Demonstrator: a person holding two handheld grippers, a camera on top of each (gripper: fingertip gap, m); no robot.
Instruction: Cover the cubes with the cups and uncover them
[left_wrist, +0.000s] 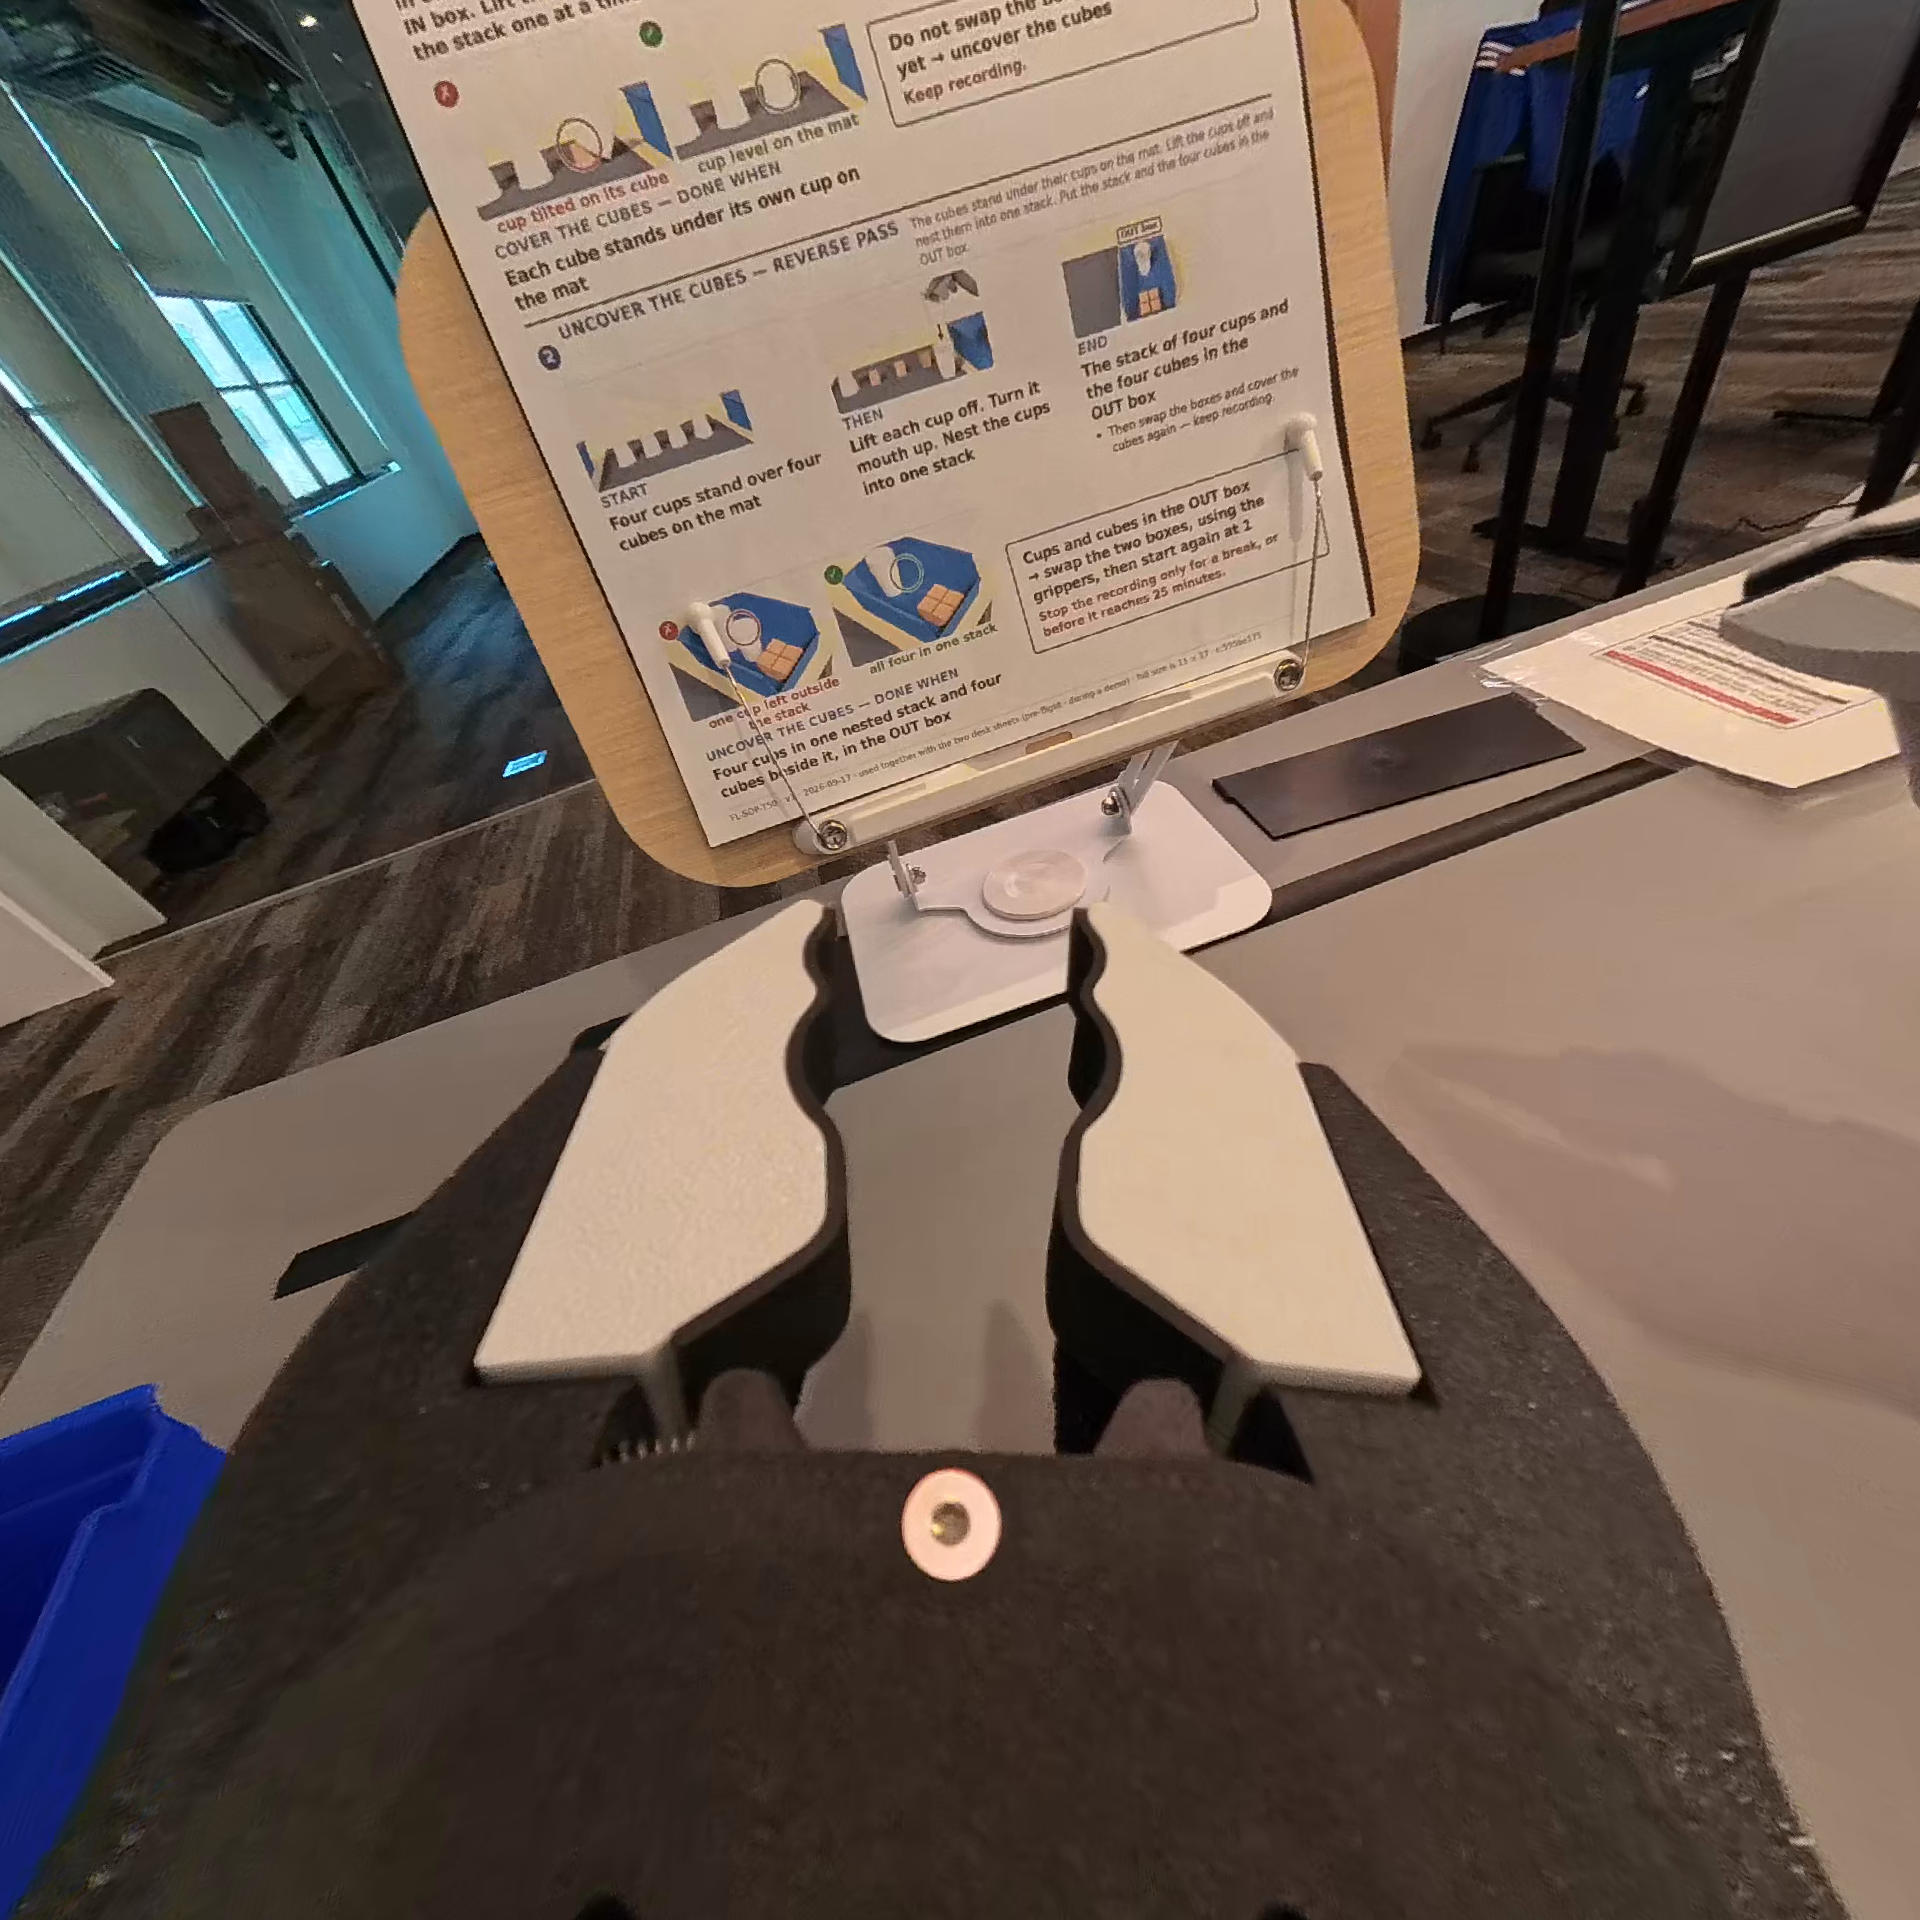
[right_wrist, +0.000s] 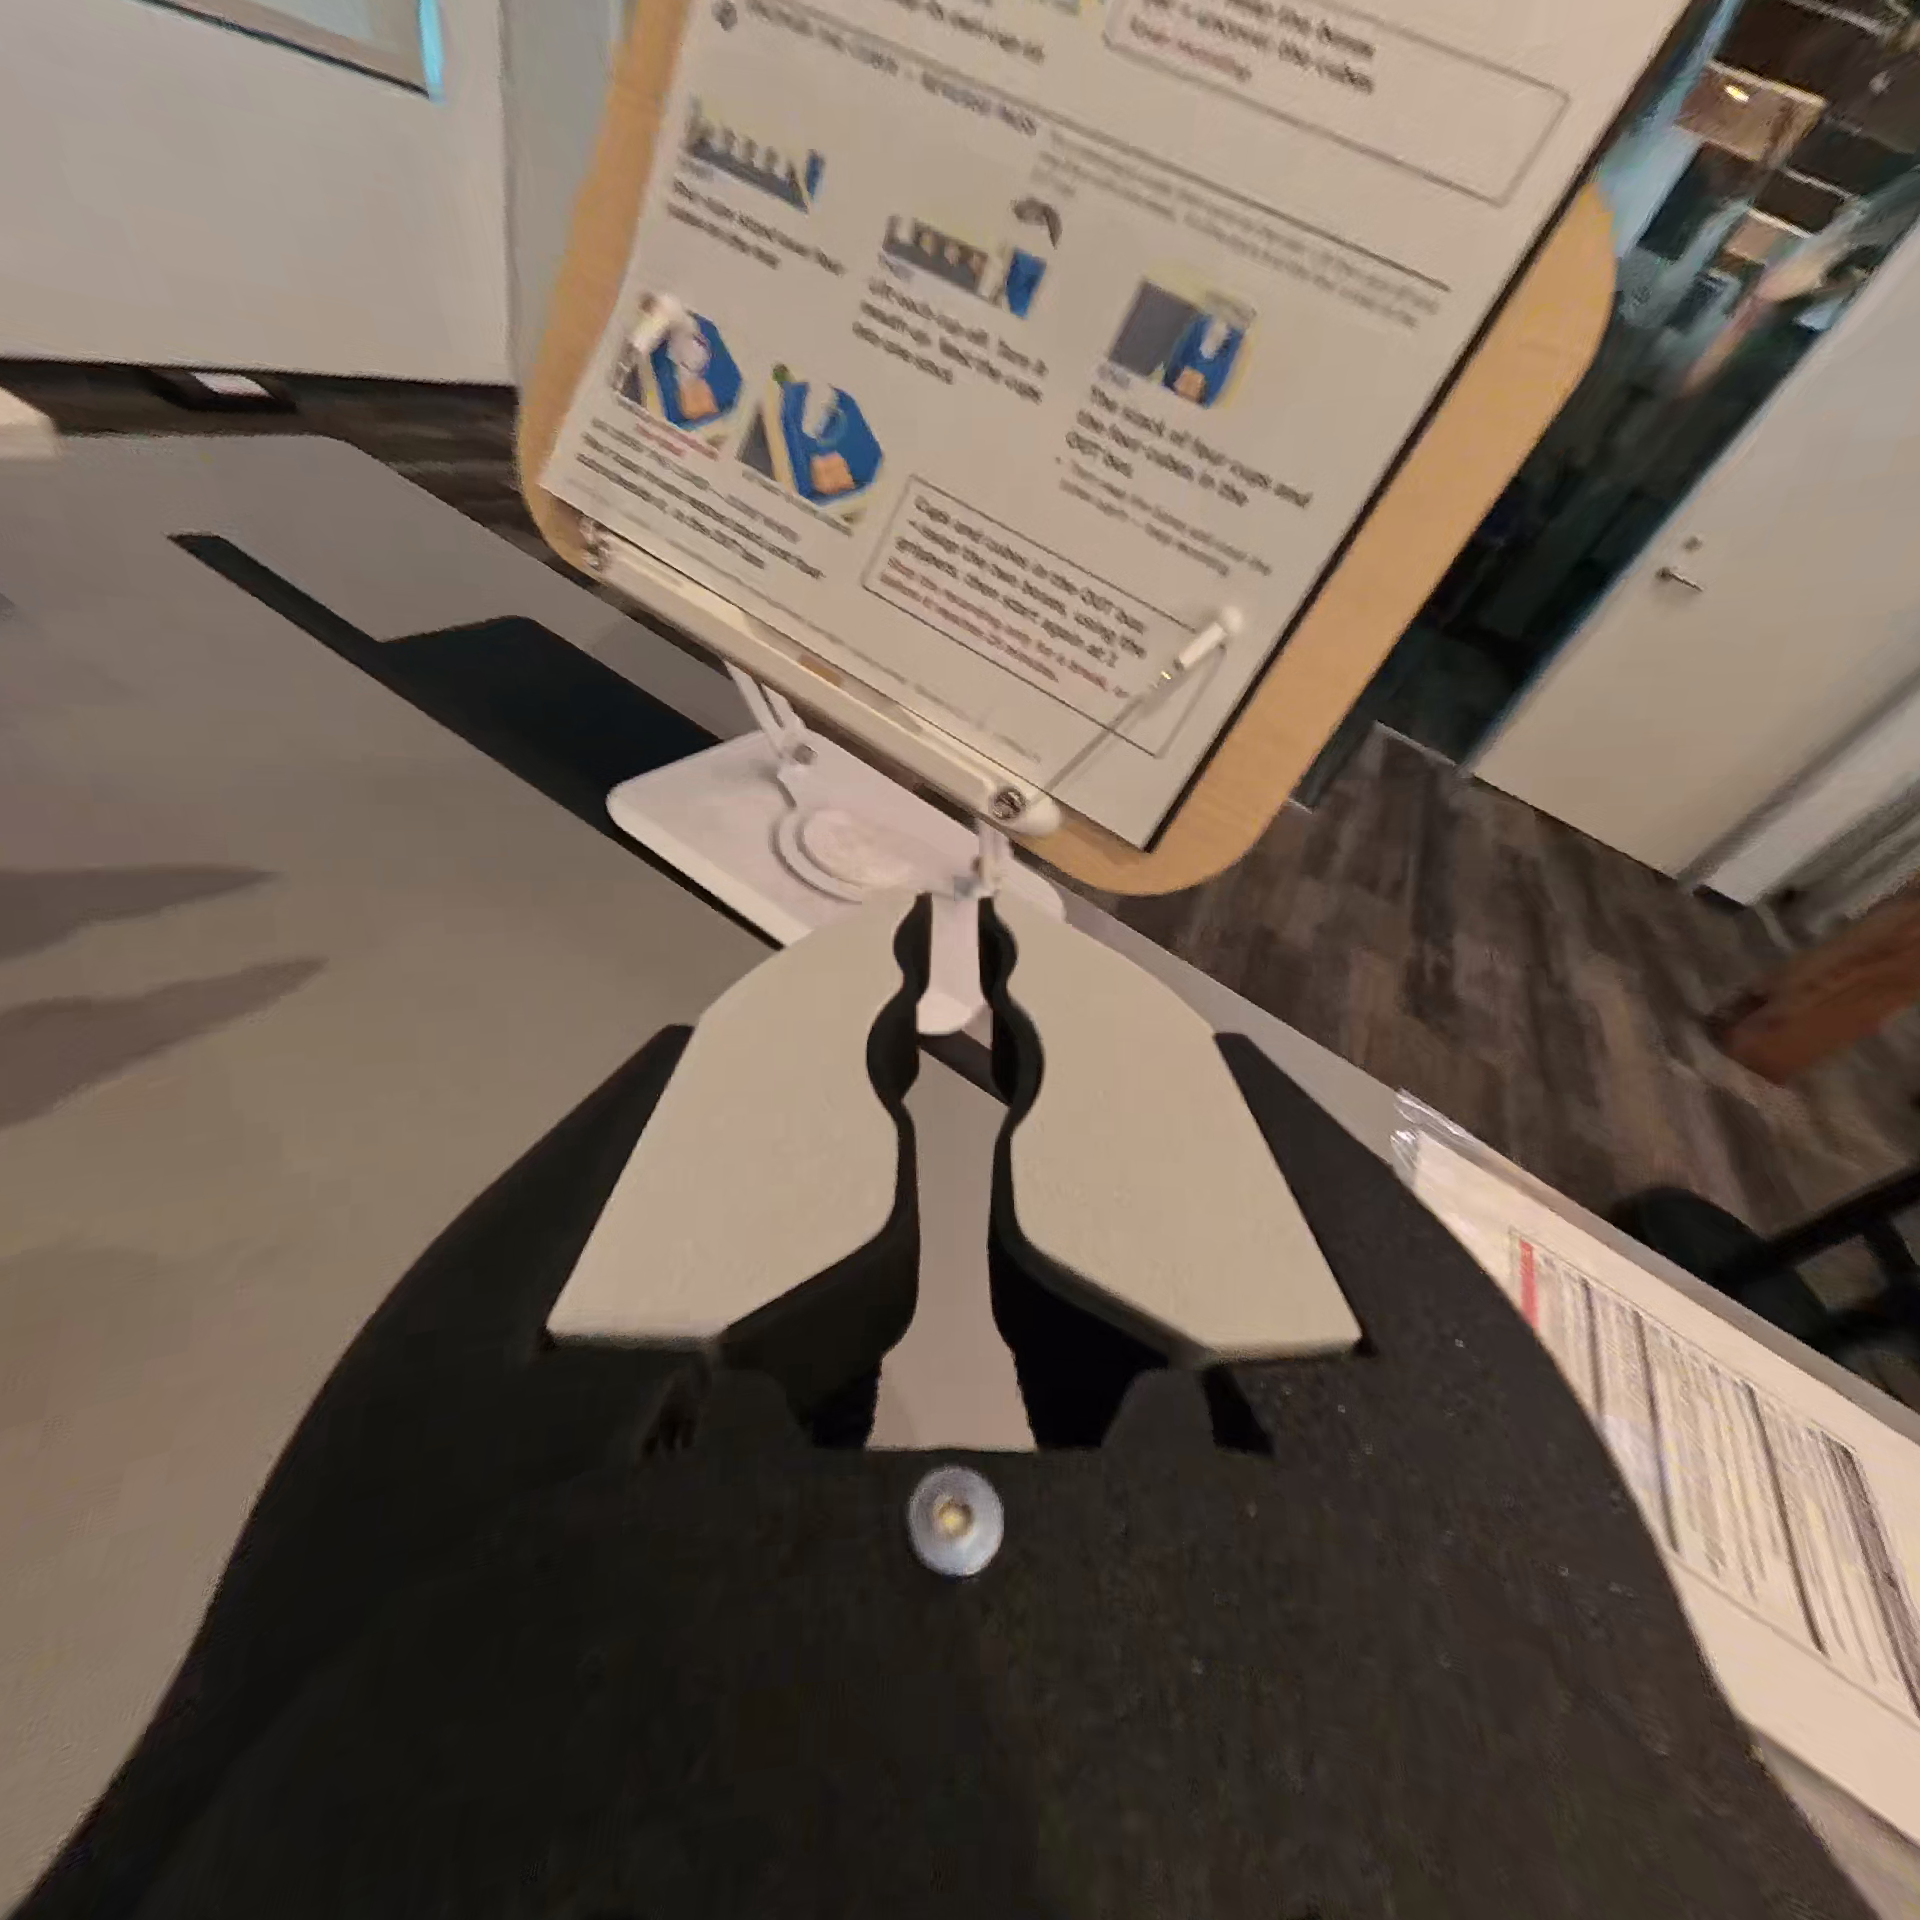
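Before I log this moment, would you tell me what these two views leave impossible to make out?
- Cups and cubes: in neither view.
- Blue bin: left wrist view, cut by the left edge; contents hidden.
- Instruction sheet on its stand: right wrist view, motion-blurred, top cut off.
- Right gripper: left wrist view, blurred at the right edge; its own view shows a narrow gap.

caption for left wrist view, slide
Open, empty left gripper above grey table, facing instruction sheet on stand; blue bin beside.

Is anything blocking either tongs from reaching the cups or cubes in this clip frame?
Cannot be judged: no cup or cube shows in either view. Both the left tongs and right tongs are empty and face the instruction stand at the table's far edge. Only a blue bin corner shows.
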